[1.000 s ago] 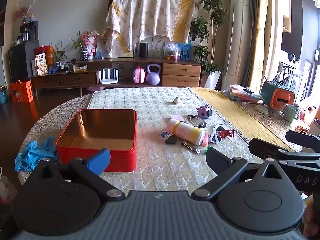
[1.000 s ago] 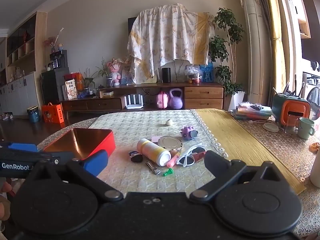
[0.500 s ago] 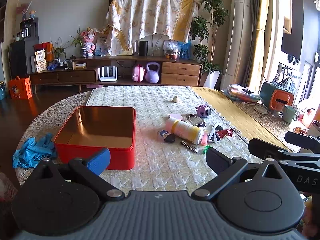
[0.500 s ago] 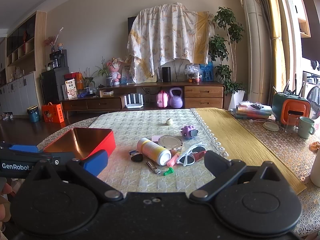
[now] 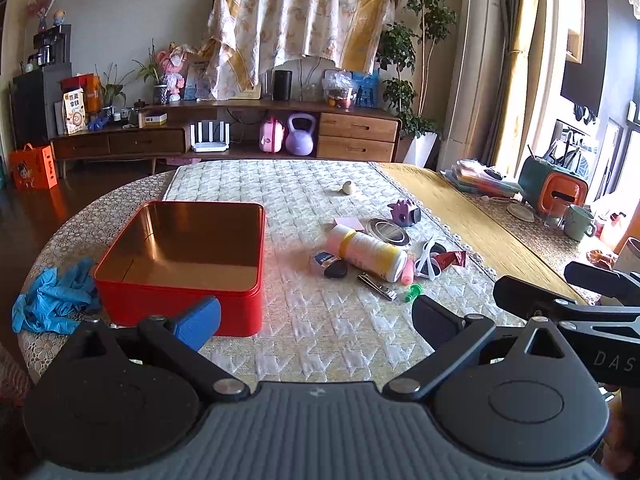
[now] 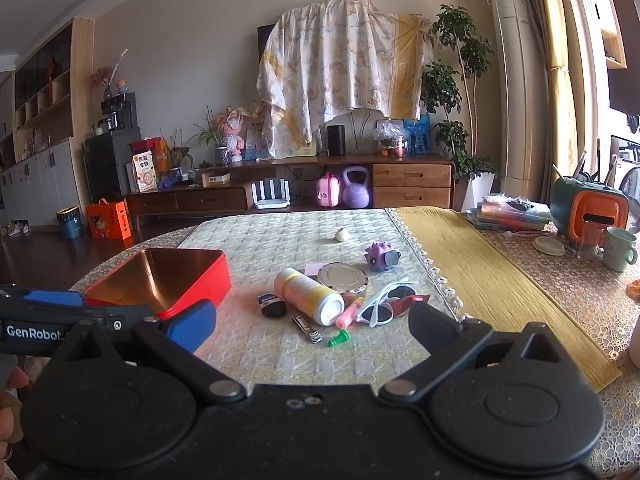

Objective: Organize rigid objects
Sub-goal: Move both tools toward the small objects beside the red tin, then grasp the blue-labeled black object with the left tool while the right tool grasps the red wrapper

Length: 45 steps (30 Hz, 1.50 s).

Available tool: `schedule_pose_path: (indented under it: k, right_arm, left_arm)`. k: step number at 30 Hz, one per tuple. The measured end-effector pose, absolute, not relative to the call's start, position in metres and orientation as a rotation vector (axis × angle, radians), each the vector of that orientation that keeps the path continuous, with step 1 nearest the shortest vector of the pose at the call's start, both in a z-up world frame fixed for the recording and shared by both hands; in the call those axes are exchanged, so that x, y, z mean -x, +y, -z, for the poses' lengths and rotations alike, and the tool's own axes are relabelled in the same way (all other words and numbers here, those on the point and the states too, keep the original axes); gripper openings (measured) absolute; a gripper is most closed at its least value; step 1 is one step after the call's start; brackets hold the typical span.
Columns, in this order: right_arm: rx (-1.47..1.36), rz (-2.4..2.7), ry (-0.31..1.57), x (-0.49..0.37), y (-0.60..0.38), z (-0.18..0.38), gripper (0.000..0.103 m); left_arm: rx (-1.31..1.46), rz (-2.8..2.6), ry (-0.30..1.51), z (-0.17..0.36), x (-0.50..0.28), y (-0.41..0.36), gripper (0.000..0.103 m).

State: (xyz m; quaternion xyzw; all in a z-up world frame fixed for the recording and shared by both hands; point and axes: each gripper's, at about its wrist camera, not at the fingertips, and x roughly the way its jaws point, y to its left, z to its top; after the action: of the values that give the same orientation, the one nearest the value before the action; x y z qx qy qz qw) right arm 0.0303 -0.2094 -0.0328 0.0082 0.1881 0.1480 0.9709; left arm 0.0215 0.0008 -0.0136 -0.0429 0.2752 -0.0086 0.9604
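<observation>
Both grippers, left [image 5: 316,316] and right [image 6: 312,326], are hovering wide open, holding nothing. Tin [image 5: 180,248] is sitting left; bottle [image 6: 310,290] is lying right of it, long axis angling toward the right gripper, probably the nearer one.

red tin [image 5: 180,256]: open top | clutter pile [image 5: 372,252]: crowded | quilted mat [image 5: 320,320]: bare between

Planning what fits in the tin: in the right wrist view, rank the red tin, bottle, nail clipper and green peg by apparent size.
Red tin
Bottle
Nail clipper
Green peg
The last two look close.
</observation>
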Motion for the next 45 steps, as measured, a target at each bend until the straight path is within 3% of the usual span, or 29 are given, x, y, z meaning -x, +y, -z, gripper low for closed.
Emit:
schedule_pose_path:
  k: [25, 37, 45]
  right_arm:
    - [0.098, -0.241, 0.528, -0.159, -0.276, 0.078, 0.1]
    - [0.125, -0.267, 0.593, -0.206, -0.271, 0.102, 0.088]
    - [0.119, -0.253, 0.622, -0.232, -0.266, 0.113, 0.079]
  left_arm:
    - [-0.033, 0.001, 0.635, 0.063, -0.16, -0.037, 0.103]
    - [-0.05, -0.065, 0.702, 0.101, -0.212, -0.036, 0.101]
    - [-0.095, -0.074, 0.696, 0.11, -0.227, -0.042, 0.093]
